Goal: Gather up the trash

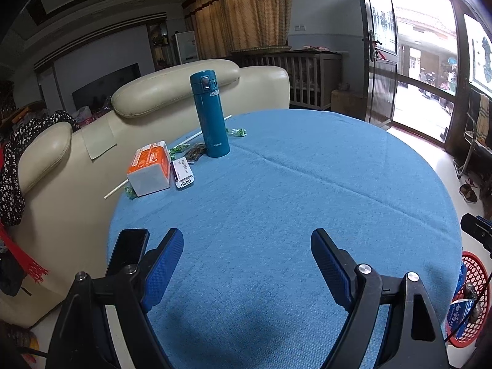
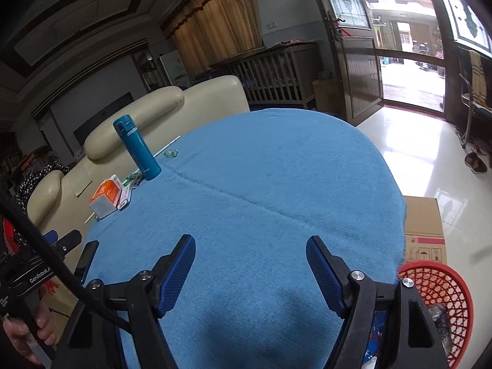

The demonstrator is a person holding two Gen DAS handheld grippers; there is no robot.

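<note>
Small green candy wrappers (image 1: 236, 131) (image 2: 171, 153) lie on the blue tablecloth (image 1: 292, 184) (image 2: 261, 190) by a teal flask (image 1: 210, 114) (image 2: 136, 149). More wrappers (image 1: 179, 149) and a white straw (image 1: 196, 135) lie near it. A red mesh basket (image 1: 472, 298) (image 2: 436, 304) with trash stands on the floor at the right. My left gripper (image 1: 247, 258) is open and empty over the near cloth. My right gripper (image 2: 250, 261) is open and empty too.
An orange-and-white tissue pack (image 1: 150, 168) (image 2: 106, 196) and a barcode-labelled packet (image 1: 183, 172) sit at the table's left. A black phone (image 1: 129, 250) (image 2: 87, 261) lies at the near left edge. A cream sofa (image 1: 92, 141) stands behind, a cardboard box (image 2: 422, 230) at the right.
</note>
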